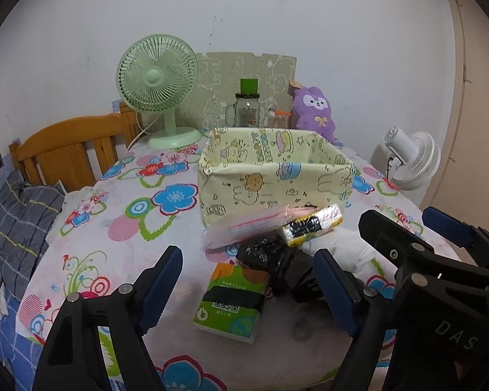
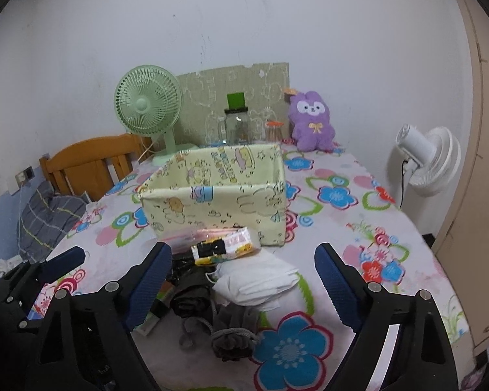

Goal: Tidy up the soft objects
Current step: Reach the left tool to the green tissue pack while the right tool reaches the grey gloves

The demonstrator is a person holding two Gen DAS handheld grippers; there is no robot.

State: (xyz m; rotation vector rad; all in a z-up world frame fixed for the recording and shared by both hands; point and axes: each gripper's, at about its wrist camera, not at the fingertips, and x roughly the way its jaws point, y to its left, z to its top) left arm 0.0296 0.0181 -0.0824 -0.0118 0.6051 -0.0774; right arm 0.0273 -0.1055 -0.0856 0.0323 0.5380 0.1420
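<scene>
A pale yellow cartoon-print fabric box (image 1: pixel 277 179) (image 2: pixel 212 208) stands open on the flowered table. In front of it lies a pile: a clear zip bag with a pink strip (image 1: pixel 244 228), a yellow tissue pack with a black band (image 1: pixel 313 224) (image 2: pixel 225 249), a black plastic bag (image 1: pixel 277 260), a green-orange tissue pack (image 1: pixel 233 299), folded white cloth (image 2: pixel 257 280) and a grey drawstring piece (image 2: pixel 234 329). My left gripper (image 1: pixel 247 257) hangs open over the green pack and black bag. My right gripper (image 2: pixel 244 249) (image 1: pixel 397 216) hangs open above the white cloth, touching nothing.
At the back of the table stand a green desk fan (image 1: pixel 156 88), a glass jar with a green lid (image 1: pixel 247 107) and a purple plush (image 1: pixel 314 110). A white fan (image 2: pixel 430 159) is off the right edge. A wooden headboard (image 1: pixel 68 150) and a grey pillow (image 1: pixel 19 218) lie left.
</scene>
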